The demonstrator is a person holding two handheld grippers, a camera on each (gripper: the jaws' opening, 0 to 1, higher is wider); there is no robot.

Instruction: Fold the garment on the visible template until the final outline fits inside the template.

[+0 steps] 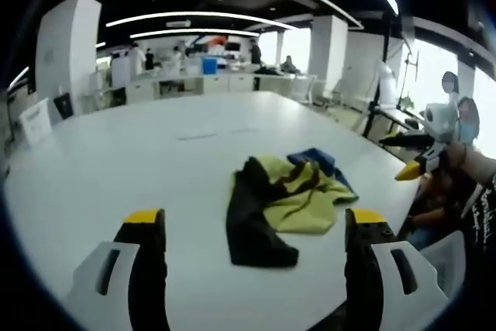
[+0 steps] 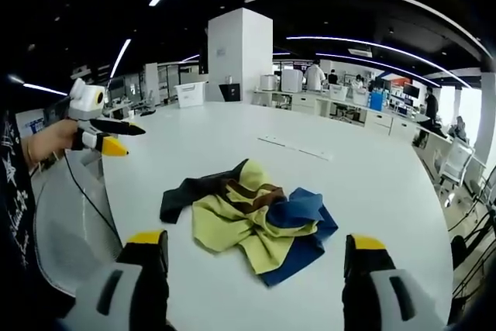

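While both the left gripper (image 1: 256,230) and right gripper (image 2: 256,249) hover wide apart and empty, the crumpled garment (image 2: 252,218) lies bunched on the white desk (image 2: 372,184), its outline hidden in folds.

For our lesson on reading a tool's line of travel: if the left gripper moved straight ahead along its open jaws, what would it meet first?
Probably the crumpled black, yellow and blue fabric garment on the white table, its black part nearest. The left gripper is open and empty; depth is uncertain.
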